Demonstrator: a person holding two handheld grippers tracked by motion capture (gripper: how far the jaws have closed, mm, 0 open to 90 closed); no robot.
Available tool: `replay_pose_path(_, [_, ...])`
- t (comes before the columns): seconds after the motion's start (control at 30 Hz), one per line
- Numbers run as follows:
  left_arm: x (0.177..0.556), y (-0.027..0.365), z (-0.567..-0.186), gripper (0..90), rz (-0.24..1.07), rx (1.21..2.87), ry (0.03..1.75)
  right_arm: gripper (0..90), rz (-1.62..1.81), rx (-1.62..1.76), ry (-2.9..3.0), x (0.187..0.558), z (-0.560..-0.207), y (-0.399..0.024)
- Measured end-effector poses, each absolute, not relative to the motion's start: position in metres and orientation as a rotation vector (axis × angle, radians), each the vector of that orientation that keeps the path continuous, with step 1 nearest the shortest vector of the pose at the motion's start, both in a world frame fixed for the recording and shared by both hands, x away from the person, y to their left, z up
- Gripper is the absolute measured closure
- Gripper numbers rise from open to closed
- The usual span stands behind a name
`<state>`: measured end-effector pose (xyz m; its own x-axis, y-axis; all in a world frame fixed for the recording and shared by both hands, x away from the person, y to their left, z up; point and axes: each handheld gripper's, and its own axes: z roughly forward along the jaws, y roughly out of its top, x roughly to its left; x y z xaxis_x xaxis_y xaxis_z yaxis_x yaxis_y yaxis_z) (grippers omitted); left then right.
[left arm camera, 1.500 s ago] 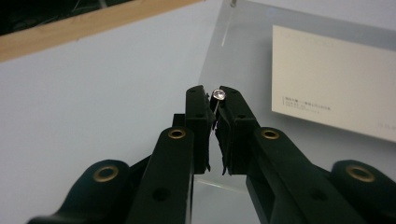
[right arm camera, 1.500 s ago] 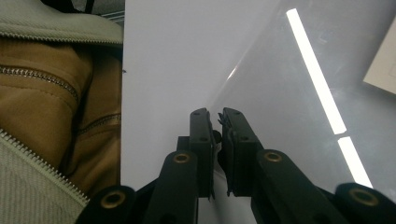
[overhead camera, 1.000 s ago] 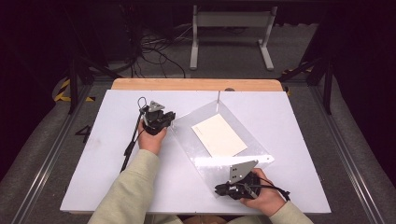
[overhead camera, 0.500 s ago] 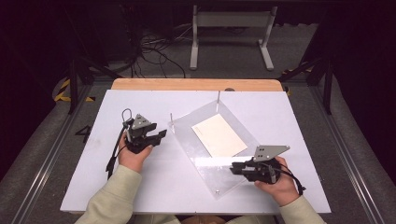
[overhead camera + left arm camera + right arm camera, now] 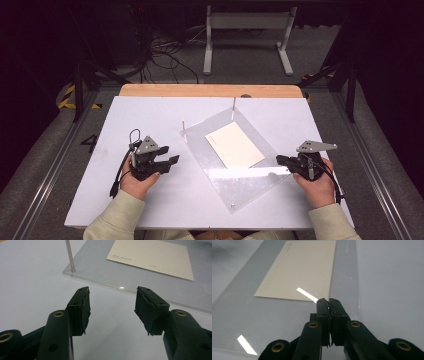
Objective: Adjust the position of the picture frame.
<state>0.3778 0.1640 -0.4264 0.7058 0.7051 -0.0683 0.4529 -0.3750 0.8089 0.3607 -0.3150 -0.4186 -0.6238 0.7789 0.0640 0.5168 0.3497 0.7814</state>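
Observation:
A clear acrylic plate [image 5: 235, 185] lies skewed on the white table, with thin metal pins [image 5: 233, 107] rising from its corners. A cream card [image 5: 235, 145] lies flat on its far half. My left gripper [image 5: 170, 156] is open, just left of the plate and apart from it. In the left gripper view its jaws [image 5: 112, 300] point at the plate edge [image 5: 100, 270], one pin [image 5: 69, 255] and the card [image 5: 152, 257]. My right gripper [image 5: 279, 159] is shut at the plate's right edge. In the right gripper view its tips [image 5: 328, 301] hover low over the plate [image 5: 242, 315], near the card [image 5: 304, 270].
The white table [image 5: 150, 120] has a wooden strip [image 5: 210, 90] along its far edge. Beyond it, a white stand [image 5: 247, 30] and cables [image 5: 165, 50] sit on the dark floor. Metal rails [image 5: 55, 165] run along both sides of the table.
My left gripper pulled back from the plate's left corner, toward the left and nearer me. My right gripper swung from the plate's near corner out to its right edge. The plate stayed put.

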Motion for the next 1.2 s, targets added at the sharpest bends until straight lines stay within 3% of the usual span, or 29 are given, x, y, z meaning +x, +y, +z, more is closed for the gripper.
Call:
replay_pose_path(0.57, [0.372,0.169,-0.433,45.5,0.289,2.061,0.872,89.3,0.915,1.301,2.273,0.369,-0.438,-0.342])
replay_pose_path(1.2, [0.374,0.171,-0.438,45.5,0.271,2.081,0.901,90.0,0.927,1.342,2.366,0.368,-0.443,-0.344])
